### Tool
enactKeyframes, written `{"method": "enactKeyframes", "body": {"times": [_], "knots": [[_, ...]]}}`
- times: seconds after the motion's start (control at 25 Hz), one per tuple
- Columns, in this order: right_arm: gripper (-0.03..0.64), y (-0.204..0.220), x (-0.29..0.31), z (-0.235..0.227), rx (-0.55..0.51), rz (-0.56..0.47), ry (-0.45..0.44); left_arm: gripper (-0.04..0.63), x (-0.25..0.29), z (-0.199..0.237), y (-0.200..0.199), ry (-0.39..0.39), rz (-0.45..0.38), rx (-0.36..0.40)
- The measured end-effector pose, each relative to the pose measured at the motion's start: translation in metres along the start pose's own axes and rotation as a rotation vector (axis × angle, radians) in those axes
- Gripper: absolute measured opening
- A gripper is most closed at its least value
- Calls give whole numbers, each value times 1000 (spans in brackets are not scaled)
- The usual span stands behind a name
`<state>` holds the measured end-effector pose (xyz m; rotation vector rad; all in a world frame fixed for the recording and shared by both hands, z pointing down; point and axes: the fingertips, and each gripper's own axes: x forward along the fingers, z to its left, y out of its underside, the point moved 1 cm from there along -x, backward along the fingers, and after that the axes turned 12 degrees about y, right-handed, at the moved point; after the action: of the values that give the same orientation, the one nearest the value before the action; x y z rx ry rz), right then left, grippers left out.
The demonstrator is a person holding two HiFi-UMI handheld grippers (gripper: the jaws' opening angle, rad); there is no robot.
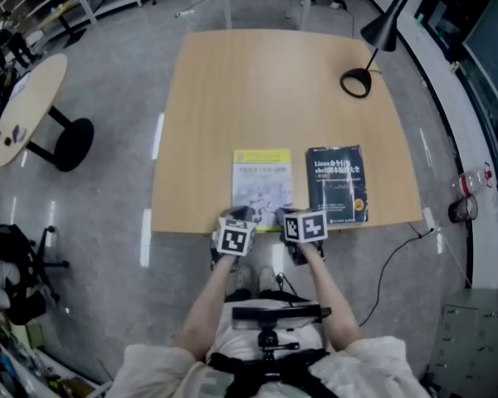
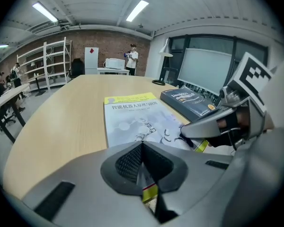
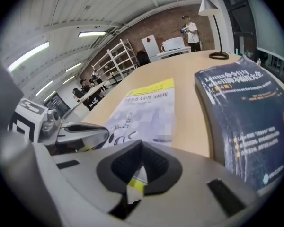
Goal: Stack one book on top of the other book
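A: Left gripper [image 1: 235, 224] and right gripper [image 1: 293, 222] are both clamped tight on the pale book [image 1: 261, 185] at its near edge, at the table [image 1: 257, 89] front.
B: 2 holds suit it; it looks thin and probably floppy. The dark book [image 1: 336, 182] just beside it looks thicker and heavier.

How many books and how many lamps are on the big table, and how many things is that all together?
Books: 2 (thin white-and-yellow book, thick dark blue book)
Lamps: 1 (black metal desk lamp)
Total: 3
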<state>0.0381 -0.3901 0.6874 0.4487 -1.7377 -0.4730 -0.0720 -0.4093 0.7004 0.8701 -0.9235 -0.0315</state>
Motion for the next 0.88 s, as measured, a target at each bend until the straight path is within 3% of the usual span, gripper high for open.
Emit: {"method": "enactKeyframes", "body": {"times": [0.2, 0.88], "knots": [[-5, 9, -6, 7, -49, -8, 29, 8, -9, -5, 11, 4, -8, -33], [-5, 61, -36, 18, -52, -14, 9, 8, -40, -42, 57, 39, -58, -112]]}}
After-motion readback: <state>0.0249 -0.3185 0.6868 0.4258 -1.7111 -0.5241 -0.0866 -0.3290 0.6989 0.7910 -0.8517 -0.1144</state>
